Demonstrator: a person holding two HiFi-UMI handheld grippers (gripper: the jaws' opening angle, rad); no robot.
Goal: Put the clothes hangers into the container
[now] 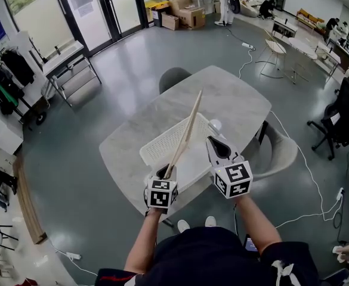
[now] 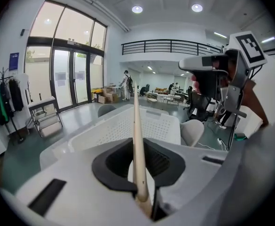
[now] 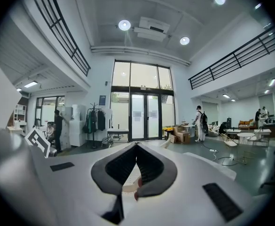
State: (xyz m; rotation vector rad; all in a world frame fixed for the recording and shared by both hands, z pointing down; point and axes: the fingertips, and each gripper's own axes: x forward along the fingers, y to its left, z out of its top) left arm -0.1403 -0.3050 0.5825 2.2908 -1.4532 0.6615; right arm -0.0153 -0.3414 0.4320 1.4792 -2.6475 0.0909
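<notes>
A wooden clothes hanger (image 1: 186,130), seen edge-on as a long pale bar, slants up and away over the white perforated container (image 1: 156,149) on the marble table (image 1: 234,100). My left gripper (image 1: 167,173) is shut on the hanger's lower end near the table's front edge. In the left gripper view the hanger (image 2: 137,135) rises from between the pads of my left gripper (image 2: 139,175), with the container (image 2: 113,126) right behind it. My right gripper (image 1: 213,140) is held raised beside the container's right side, its jaws meeting at the tips and holding nothing that I can see. It also shows as right gripper (image 3: 136,147) and right gripper (image 2: 208,62).
A small white round object (image 1: 215,124) lies on the table past the right gripper. A grey chair (image 1: 173,76) stands at the table's far side and a white chair (image 1: 281,151) at its right. Cables run across the floor to the right.
</notes>
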